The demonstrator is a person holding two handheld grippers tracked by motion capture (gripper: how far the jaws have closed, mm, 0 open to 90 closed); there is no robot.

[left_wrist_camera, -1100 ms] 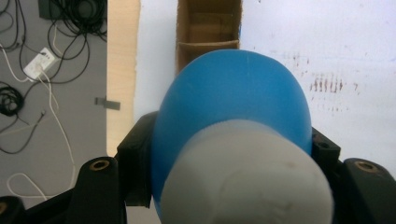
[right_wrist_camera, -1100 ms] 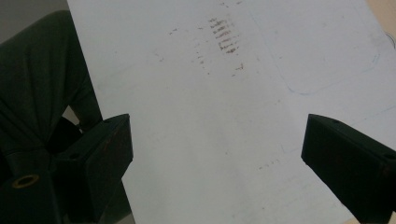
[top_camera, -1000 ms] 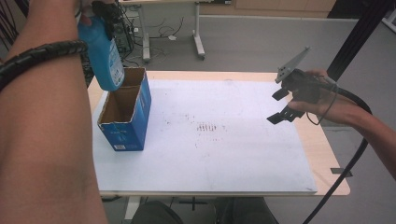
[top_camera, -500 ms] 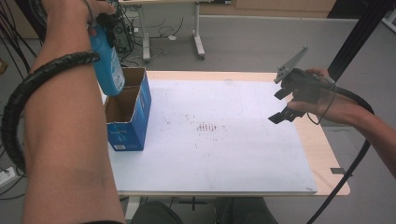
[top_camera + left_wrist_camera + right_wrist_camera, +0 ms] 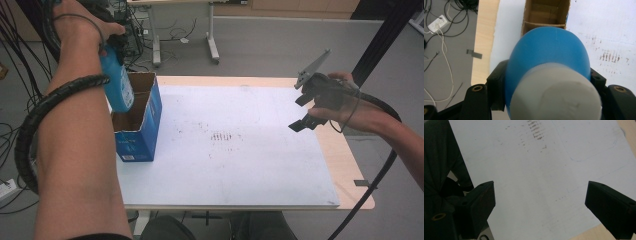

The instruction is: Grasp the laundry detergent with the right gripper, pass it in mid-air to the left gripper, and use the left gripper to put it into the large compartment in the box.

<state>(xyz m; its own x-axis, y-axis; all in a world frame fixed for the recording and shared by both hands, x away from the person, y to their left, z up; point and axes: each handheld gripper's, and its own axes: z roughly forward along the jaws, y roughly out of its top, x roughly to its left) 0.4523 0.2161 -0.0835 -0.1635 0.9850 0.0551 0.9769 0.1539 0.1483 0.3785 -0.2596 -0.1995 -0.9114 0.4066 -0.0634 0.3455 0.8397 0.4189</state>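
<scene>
**Blue bottle held over the open box**

Grey floor runs behind my work table (image 5: 350,165), with desk legs and loose cables at the far left. On the wooden top lies a large white mat (image 5: 240,150), smudged with dark marks near its middle. At the mat's left edge I see the open blue cardboard box (image 5: 142,130), flaps up, its brown inside showing.

My left arm comes in along the left of the high view with a black coiled cable wrapped round it. My left gripper (image 5: 544,82) is clamped on the blue bottle (image 5: 116,87), a black jaw pressed to each side of the body below its white cap (image 5: 556,95). From above, the bottle hangs over the box's left side, its lower end at about the height of the rim. Along the left gripper's jaws I look past the cap and the blue shoulder straight down into the box (image 5: 546,12).

My right gripper (image 5: 305,110) hovers over the mat's right edge, well apart from the box. Its jaws stand wide with nothing between them, just white mat (image 5: 544,182) below.
</scene>
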